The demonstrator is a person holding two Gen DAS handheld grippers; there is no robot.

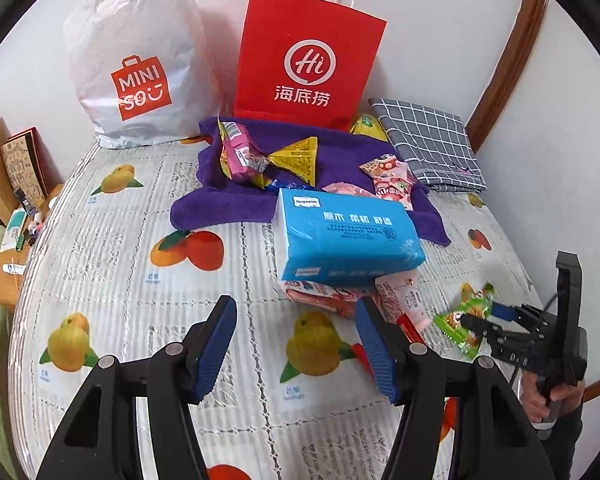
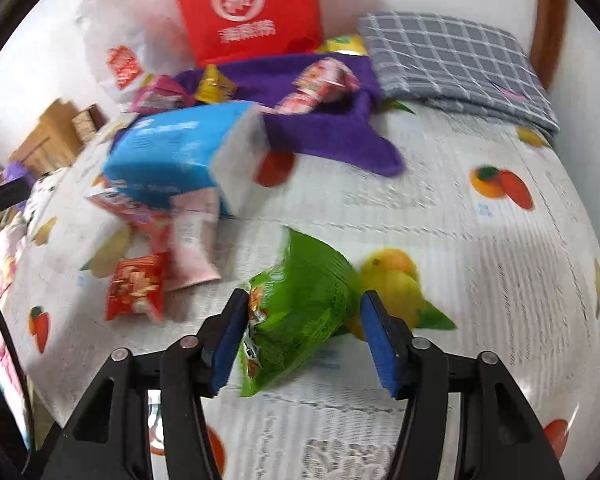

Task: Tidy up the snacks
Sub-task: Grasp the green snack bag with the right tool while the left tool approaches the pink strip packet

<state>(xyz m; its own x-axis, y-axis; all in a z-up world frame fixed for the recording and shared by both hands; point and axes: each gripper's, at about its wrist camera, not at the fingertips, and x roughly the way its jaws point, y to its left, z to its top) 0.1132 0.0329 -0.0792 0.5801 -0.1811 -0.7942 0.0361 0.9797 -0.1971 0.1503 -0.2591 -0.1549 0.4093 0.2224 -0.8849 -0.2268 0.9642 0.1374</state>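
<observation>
A green snack packet (image 2: 300, 312) lies on the fruit-print tablecloth (image 2: 460, 232) between the open fingers of my right gripper (image 2: 304, 344); the left pad touches its edge, the right pad stands apart. In the left wrist view the same packet (image 1: 466, 318) sits at the tips of the right gripper (image 1: 474, 326). My left gripper (image 1: 296, 352) is open and empty above the cloth, just short of pink and red snack packets (image 1: 400, 300) under a blue tissue pack (image 1: 348, 236). More snacks (image 1: 260, 156) lie on a purple towel (image 1: 228, 200).
A red paper bag (image 1: 304, 60) and a white Miniso plastic bag (image 1: 136, 68) stand at the back by the wall. A folded grey checked cloth (image 1: 432, 144) lies at the back right. A small red packet (image 2: 136, 292) lies left of the right gripper. Shelves with clutter (image 1: 16, 184) stand at left.
</observation>
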